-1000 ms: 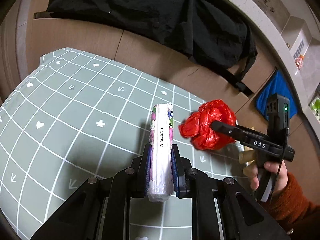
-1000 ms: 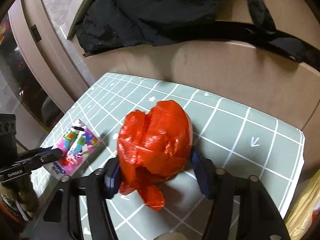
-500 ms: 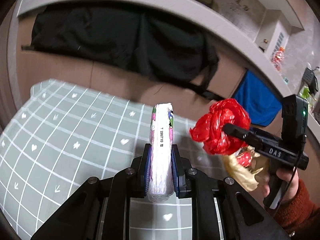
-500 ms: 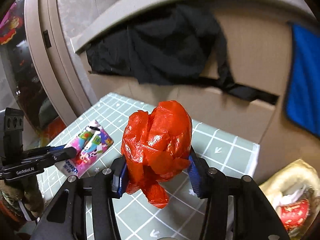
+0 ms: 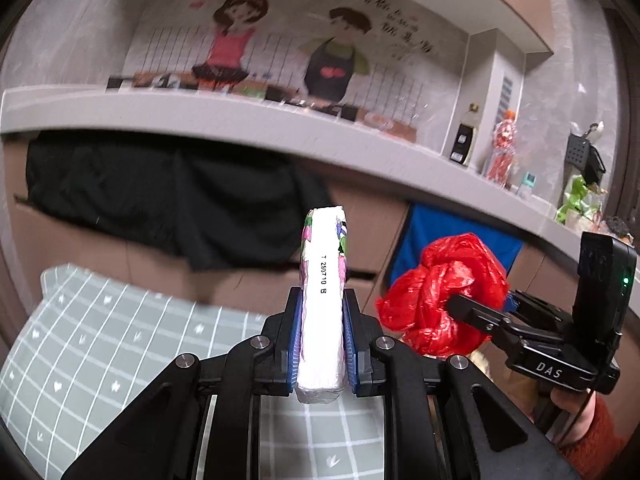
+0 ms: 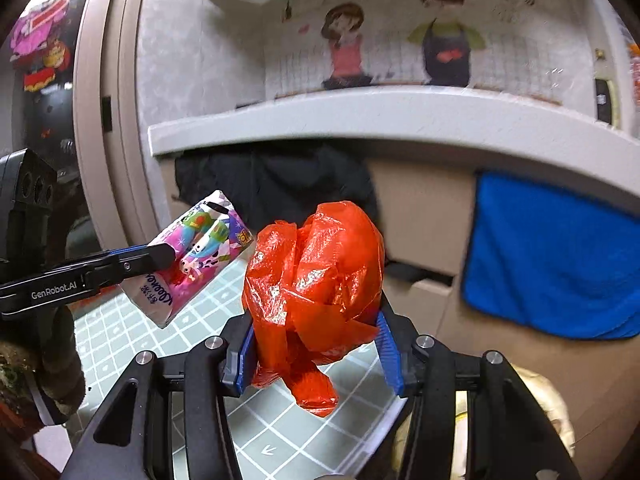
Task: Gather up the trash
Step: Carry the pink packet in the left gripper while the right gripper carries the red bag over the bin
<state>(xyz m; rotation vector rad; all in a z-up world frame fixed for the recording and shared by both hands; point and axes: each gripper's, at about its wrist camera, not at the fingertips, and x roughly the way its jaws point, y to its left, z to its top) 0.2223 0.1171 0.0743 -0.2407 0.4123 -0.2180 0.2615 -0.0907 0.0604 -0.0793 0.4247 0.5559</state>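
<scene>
The left gripper (image 5: pixel 322 332) is clamped on a slim tissue pack (image 5: pixel 323 300) held edge-up, clear of the green grid mat (image 5: pixel 100 344); the right gripper (image 6: pixel 316 344) squeezes a crumpled red plastic bag (image 6: pixel 316 280), also lifted off the mat; in the left wrist view the bag sits at three o'clock of the pack; a black cloth (image 5: pixel 160 196) hangs at eleven o'clock, a blue towel (image 6: pixel 552 256) at three.

Left wrist view from just behind its own fingers, angled slightly down, facing the far counter ledge (image 5: pixel 280 120) and wall mural (image 5: pixel 288 40), right wrist view likewise, both sharing grid mat (image 6: pixel 200 312), blue cloth (image 6: pixel 552 264), each catching the other gripper at its edge
</scene>
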